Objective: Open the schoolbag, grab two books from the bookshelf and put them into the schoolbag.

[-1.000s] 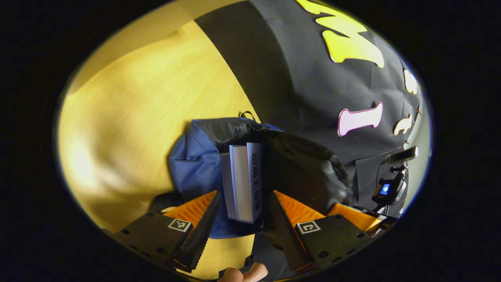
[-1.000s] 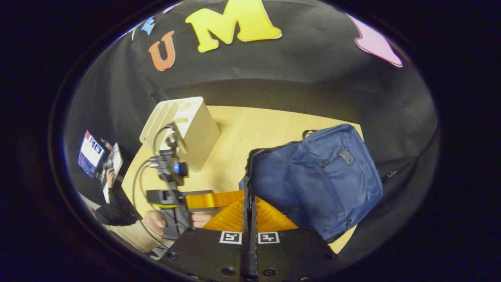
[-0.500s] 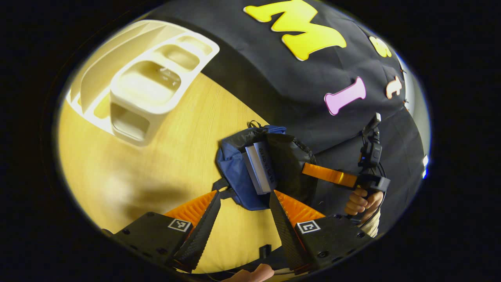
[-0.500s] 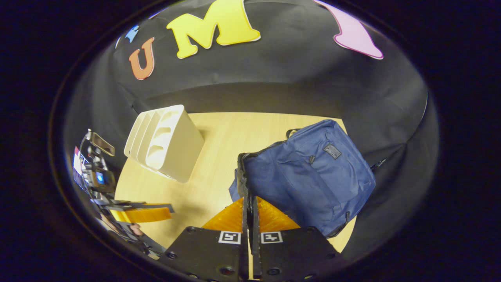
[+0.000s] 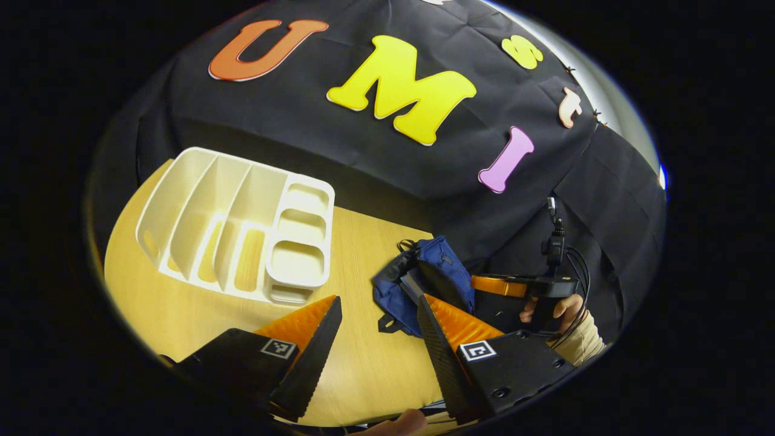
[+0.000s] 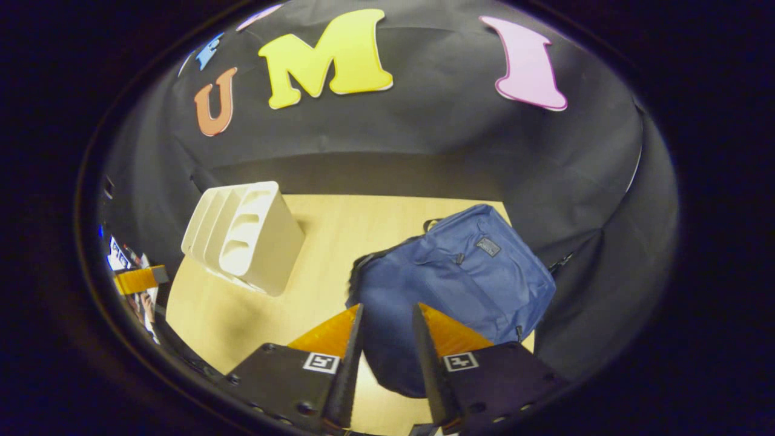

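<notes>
Left gripper view: left gripper [image 5: 378, 318] fingers wide apart, holding nothing. 1 white plastic slotted bookshelf [image 5: 242, 233] at counter [image 5: 363, 369] back-left; 1 blue fabric schoolbag [image 5: 424, 284] at back-right edge, book [image 5: 410, 287] edge poking out.

Right gripper view: right gripper [image 6: 387, 330] fingers part-open, holding nothing; schoolbag [image 6: 466, 278] beyond.

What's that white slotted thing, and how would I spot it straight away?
Start at the wooden table in front of the black cloth wall. On its left side, apart from the blue schoolbag, stands the bookshelf. It is the one pale, rigid thing there: a white plastic rack with upright dividers and small open pockets at one end, its slots empty.
</notes>
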A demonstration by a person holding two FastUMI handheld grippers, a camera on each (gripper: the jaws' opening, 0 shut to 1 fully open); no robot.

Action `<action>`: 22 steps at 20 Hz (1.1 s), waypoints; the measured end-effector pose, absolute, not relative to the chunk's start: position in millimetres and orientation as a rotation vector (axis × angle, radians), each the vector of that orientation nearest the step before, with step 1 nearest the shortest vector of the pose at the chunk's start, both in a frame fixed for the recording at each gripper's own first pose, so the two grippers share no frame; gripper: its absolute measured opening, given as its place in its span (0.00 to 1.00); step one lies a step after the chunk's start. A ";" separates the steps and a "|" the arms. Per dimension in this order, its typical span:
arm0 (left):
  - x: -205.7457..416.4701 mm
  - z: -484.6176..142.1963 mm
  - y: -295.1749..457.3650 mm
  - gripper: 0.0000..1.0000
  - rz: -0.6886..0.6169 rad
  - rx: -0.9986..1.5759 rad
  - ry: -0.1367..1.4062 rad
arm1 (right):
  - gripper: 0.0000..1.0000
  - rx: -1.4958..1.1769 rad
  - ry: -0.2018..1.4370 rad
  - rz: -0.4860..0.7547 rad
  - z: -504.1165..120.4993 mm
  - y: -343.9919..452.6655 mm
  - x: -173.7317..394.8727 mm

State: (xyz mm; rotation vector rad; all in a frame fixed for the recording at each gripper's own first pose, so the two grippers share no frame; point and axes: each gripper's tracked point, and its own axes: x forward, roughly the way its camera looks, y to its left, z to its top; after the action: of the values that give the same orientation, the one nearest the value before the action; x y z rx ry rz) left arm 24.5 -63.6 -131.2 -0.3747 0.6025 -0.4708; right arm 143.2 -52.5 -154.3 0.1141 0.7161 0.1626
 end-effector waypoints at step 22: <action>-4.5 64.8 44.0 0.80 -0.056 -0.011 -0.001 | 0.96 0.182 0.103 -0.089 35.4 -42.3 7.6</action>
State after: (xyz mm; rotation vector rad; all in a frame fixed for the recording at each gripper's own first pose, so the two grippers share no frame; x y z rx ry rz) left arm -4.5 44.0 64.8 -0.0112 -0.0013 -0.0560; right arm 7.6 -42.3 35.4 0.1822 0.1026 -0.0886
